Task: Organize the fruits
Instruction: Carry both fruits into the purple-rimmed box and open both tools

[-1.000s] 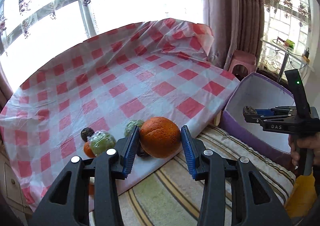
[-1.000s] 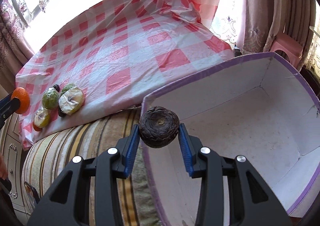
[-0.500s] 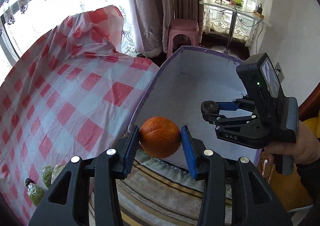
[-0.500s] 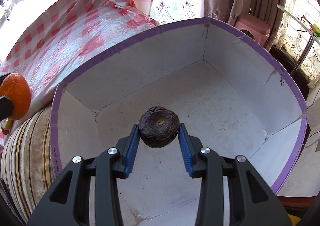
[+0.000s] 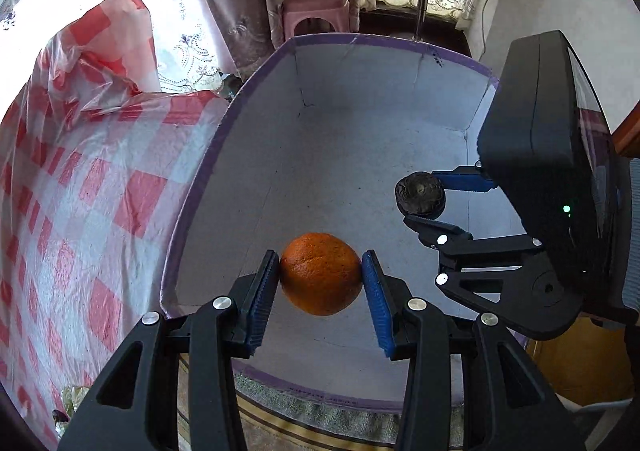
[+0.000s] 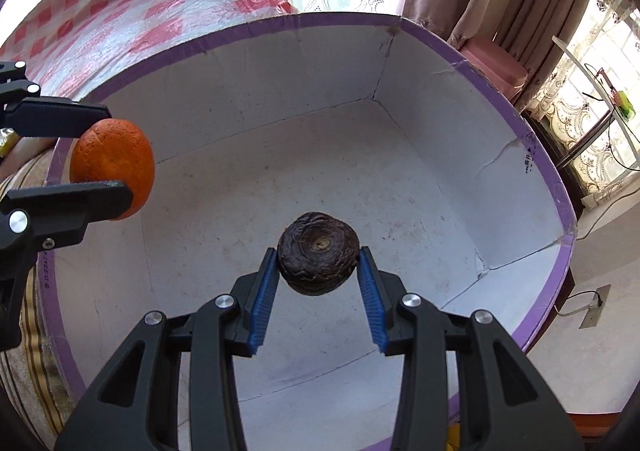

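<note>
- Purple-rimmed box, white inside: my landmark; I see nothing lying on its floor.
- Orange: clenched between the blue pads of my left gripper, held in the air over the box's near-left edge.
- Dark wrinkled fruit: grasped by my right gripper, jaws pressed to both its sides, held clear above the middle of the box floor.
- Red-and-white checked plastic cloth: spread to the left of the box.
- Pink stool: beyond the box's far wall.
</note>
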